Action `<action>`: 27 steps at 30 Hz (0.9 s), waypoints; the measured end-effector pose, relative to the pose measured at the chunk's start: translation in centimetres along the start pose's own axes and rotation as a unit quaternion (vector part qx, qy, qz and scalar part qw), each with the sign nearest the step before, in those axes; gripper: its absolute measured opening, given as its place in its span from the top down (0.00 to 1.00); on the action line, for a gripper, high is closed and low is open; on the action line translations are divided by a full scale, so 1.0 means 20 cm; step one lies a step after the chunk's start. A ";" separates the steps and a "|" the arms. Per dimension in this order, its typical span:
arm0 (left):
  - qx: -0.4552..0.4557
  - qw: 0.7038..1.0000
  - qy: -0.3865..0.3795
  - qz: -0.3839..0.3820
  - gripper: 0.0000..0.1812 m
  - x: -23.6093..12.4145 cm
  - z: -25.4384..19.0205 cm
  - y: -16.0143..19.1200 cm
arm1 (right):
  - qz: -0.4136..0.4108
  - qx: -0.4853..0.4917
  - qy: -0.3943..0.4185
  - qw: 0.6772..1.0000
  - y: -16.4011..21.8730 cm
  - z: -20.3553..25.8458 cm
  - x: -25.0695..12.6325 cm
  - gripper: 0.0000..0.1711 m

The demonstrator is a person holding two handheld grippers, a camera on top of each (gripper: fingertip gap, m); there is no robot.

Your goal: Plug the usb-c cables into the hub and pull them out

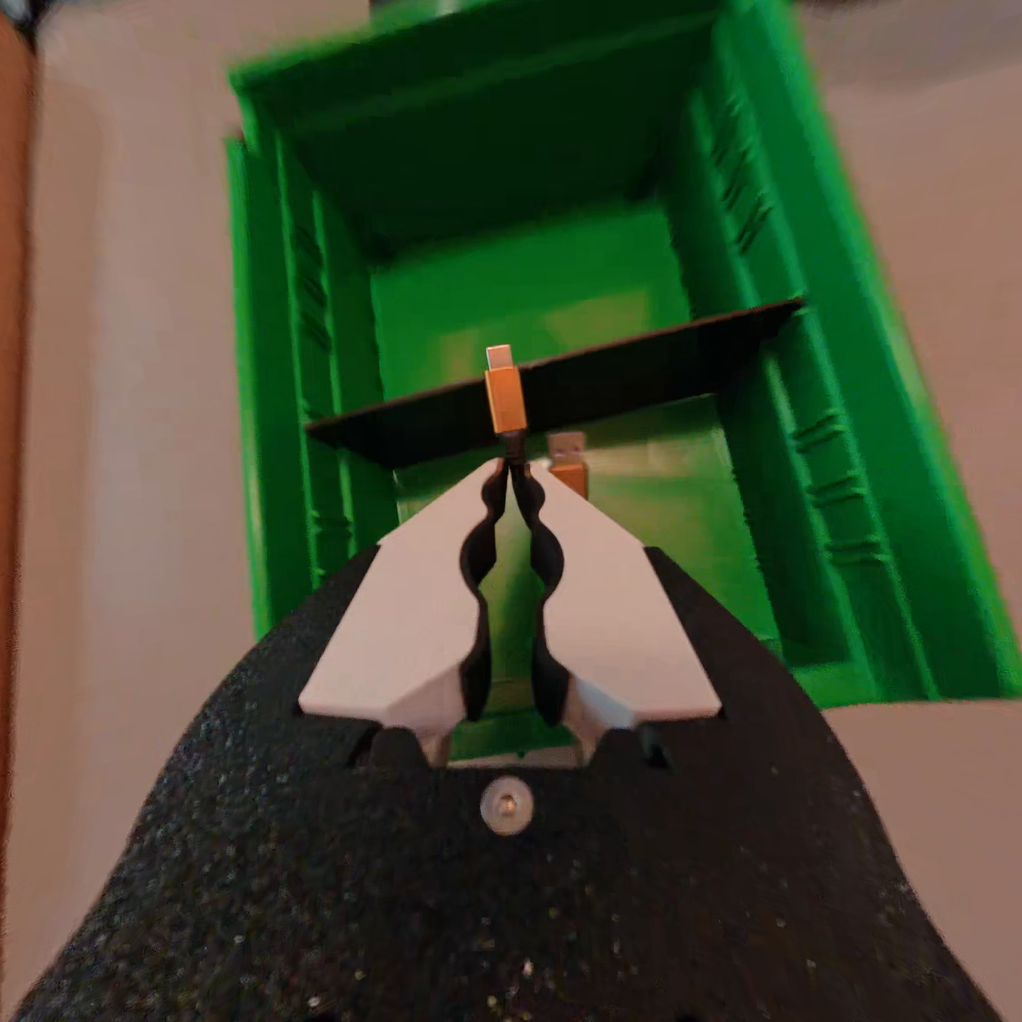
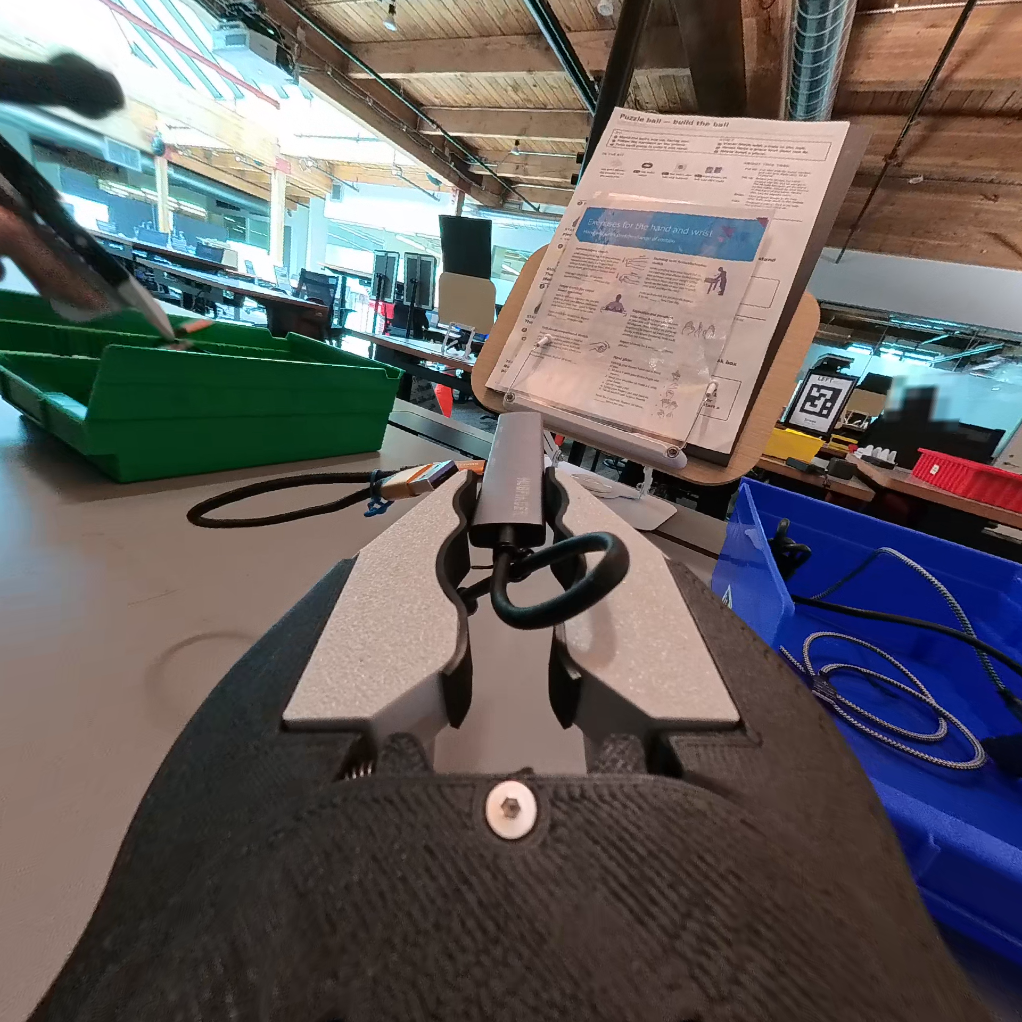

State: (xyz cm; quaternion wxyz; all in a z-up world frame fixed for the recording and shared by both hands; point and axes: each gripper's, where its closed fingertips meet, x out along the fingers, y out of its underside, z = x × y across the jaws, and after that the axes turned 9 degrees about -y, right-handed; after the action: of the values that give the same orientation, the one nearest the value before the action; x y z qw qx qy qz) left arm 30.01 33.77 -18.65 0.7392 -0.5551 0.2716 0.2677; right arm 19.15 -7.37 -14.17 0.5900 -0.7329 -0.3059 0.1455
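My left gripper (image 1: 513,467) is shut on the black cable neck of an orange usb-c plug (image 1: 504,399), held over the green bin (image 1: 840,498), near its black divider (image 1: 636,376). A second orange plug (image 1: 569,470) lies in the bin just right of my fingertips. My right gripper (image 2: 511,486) is shut on the grey hub (image 2: 513,475), held above the table with its black tail cord (image 2: 558,586) looped between the fingers. An orange and silver plug (image 2: 417,480) on a black cable (image 2: 265,511) meets the hub's left side. The left gripper (image 2: 166,329) also shows far left over the green bin (image 2: 221,409).
A blue bin (image 2: 912,774) with braided and black cables sits at the right. A wooden document stand (image 2: 652,309) with papers stands behind the hub. The grey table (image 2: 110,608) spreads to the left. A red tray (image 2: 968,475) is far right.
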 end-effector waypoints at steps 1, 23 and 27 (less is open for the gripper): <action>0.018 0.999 -0.002 -0.030 0.99 -0.06 0.01 -0.06 | 0.000 0.000 0.001 1.000 0.00 0.00 0.00 0.86; 0.413 0.837 0.360 0.002 0.99 -0.47 -1.47 0.41 | -0.026 0.033 0.064 0.997 -0.01 -0.14 -0.07 0.86; 0.391 0.838 0.380 -0.025 0.99 -0.42 -1.56 0.44 | -0.019 0.023 0.064 0.998 -0.01 -0.14 -0.06 0.86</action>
State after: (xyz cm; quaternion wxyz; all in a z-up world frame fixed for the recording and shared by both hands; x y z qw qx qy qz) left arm 14.62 4.95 -26.10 0.7400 -0.2845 0.5992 -0.1115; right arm 19.77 -10.23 -13.47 0.6274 -0.7213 -0.2780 0.0941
